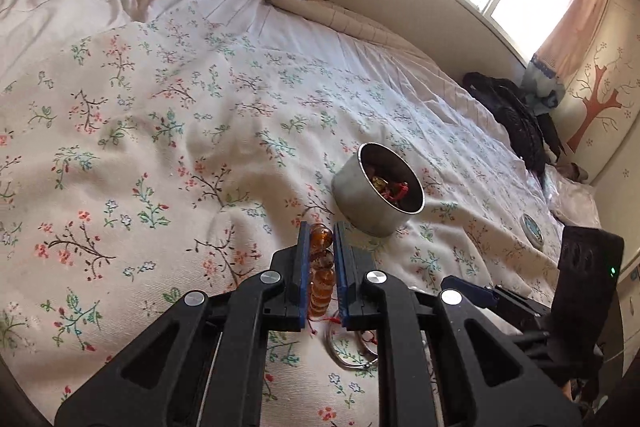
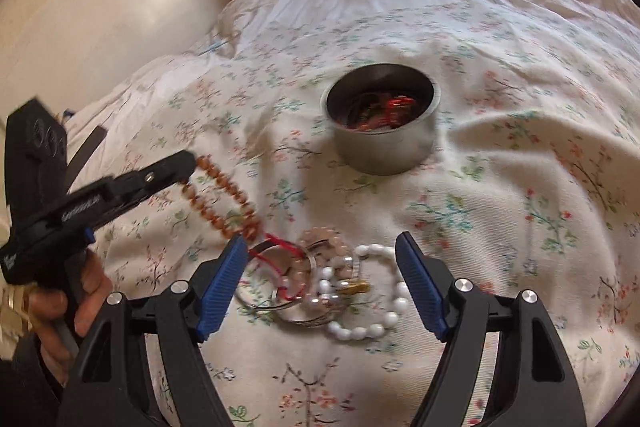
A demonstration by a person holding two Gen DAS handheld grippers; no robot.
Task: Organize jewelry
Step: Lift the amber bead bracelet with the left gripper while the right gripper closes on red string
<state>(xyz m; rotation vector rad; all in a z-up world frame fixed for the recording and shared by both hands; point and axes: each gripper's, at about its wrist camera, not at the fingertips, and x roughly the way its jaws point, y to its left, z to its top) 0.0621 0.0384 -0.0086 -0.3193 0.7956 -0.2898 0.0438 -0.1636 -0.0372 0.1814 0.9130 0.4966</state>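
Black left gripper (image 1: 320, 259) is clenched on an amber bead bracelet (image 1: 321, 275), lifted off the floral bedspread (image 1: 160, 107) near the metal tin (image 2: 382, 131); beads look light, slippery and limp, so pinch across the strand. Right gripper (image 2: 320, 283), released wide, hovers over white bead bracelet (image 2: 360, 327) and silver bangles (image 2: 296, 307); open bedding all round

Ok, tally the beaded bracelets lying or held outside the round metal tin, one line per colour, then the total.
Amber-brown round-bead bracelet: 1
White oval-bead bracelet: 1
Pale pink bead bracelet, blurred: 1
Total: 3
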